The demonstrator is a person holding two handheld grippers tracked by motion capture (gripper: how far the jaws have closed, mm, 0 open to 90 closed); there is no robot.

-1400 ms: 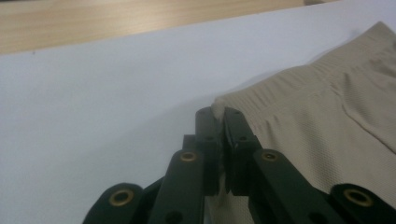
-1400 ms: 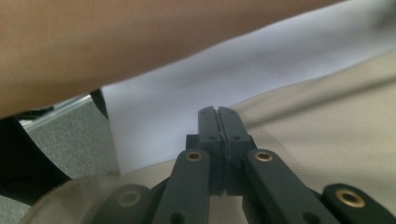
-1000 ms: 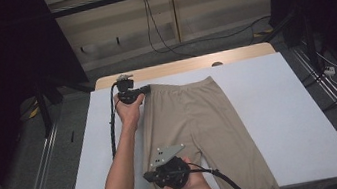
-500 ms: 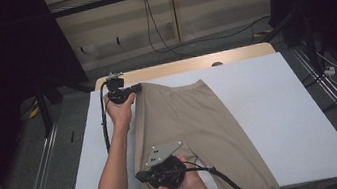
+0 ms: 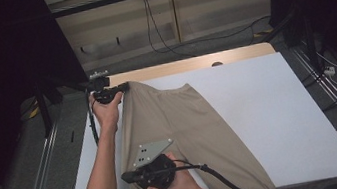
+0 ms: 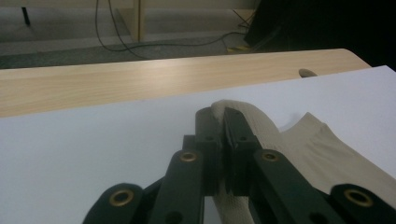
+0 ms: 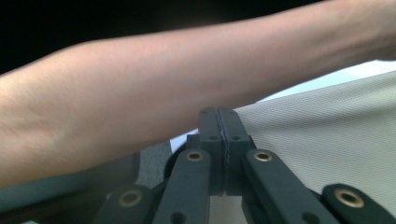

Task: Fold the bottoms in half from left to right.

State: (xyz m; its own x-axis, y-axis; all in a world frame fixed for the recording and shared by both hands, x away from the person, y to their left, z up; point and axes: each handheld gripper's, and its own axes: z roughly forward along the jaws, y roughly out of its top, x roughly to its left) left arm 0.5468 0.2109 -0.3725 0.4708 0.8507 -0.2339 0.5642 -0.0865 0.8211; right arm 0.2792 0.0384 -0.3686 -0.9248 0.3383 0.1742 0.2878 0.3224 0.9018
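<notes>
Both grippers clamp the beige garment (image 5: 181, 123): left gripper (image 5: 122, 87) at far corner, right gripper (image 5: 127, 177) on near edge; edge now lifted versus earlier, fold starting

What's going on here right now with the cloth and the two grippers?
A person works a beige garment, probably trousers or a skirt, laid on a white-topped table. The left gripper is shut on the waistband corner at the far end, which the left gripper view shows pinched between its jaws. The right gripper is shut on the garment's left edge nearer the person. Both grips hold that edge raised off the table.
</notes>
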